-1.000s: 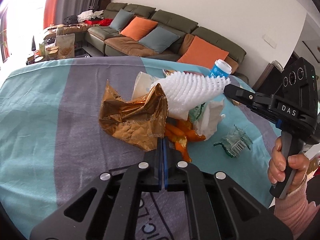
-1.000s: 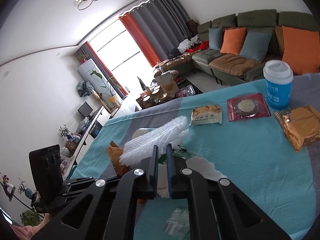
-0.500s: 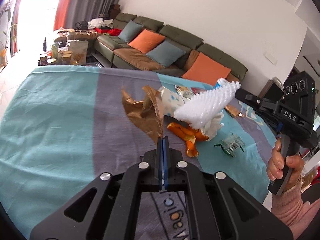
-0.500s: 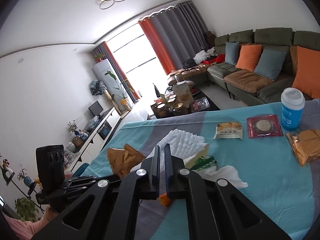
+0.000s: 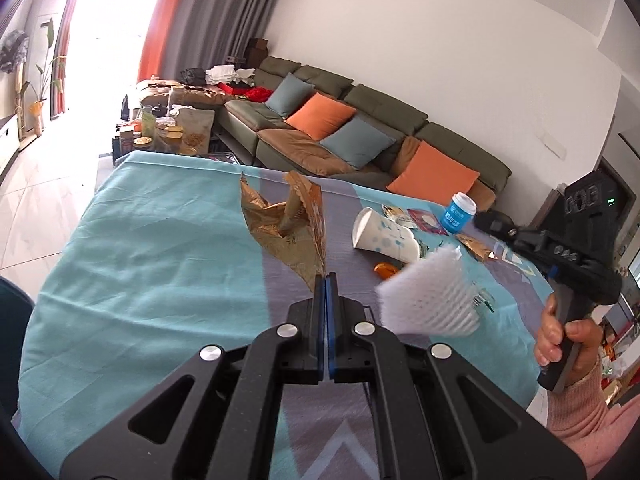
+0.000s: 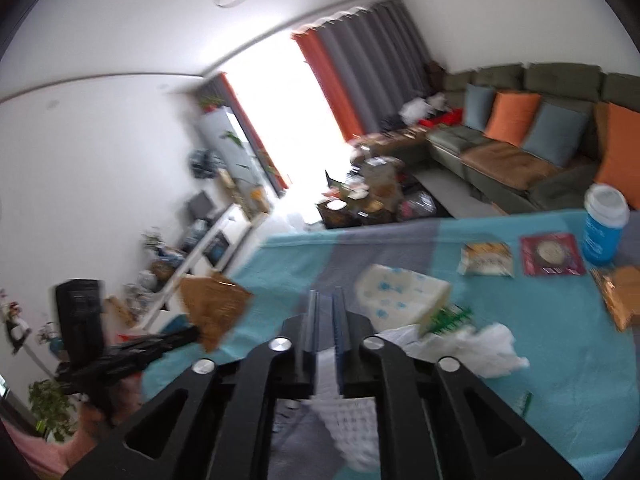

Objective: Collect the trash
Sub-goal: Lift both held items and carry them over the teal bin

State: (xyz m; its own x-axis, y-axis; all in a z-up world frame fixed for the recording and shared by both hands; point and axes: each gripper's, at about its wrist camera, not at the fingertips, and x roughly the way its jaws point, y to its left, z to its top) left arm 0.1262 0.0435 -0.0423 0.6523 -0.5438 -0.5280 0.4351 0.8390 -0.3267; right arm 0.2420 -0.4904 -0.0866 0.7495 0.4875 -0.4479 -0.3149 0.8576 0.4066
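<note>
Gold foil wrapper (image 5: 292,224) clamped in the closed left claw (image 5: 325,280), now lifted clear of the tabletop (image 5: 152,272); a second ago it lay crumpled against the trash pile. White foam net (image 5: 430,300), earlier held out over the pile by the right claw (image 6: 327,300), now sits in mid-air nearer, just right of the left claw's fingers. Right claw's jaws are opening, and the right wrist view shows the net's end low between the fingers, pads not pressing it.

Lifting the wrapper has uncovered a tipped white paper cup with blue dots (image 5: 384,236) and a bit of orange peel (image 5: 385,270). Teal-and-grey cloth to the left of the wrapper lies bare out to the tabletop's left and far edges, open room there. Right side is crowded: hand (image 5: 560,336) on the right claw's handle, wrappers, and a blue-and-white bottle (image 5: 460,214) near the far edge.

Right wrist view only: crumpled white tissue (image 6: 480,348), green-printed scrap (image 6: 452,318), red snack pack (image 6: 552,254), yellow snack pack (image 6: 486,258), the left claw seen from the side. That view is motion-blurred. Left wrist view alone shows the net's full shape.
</note>
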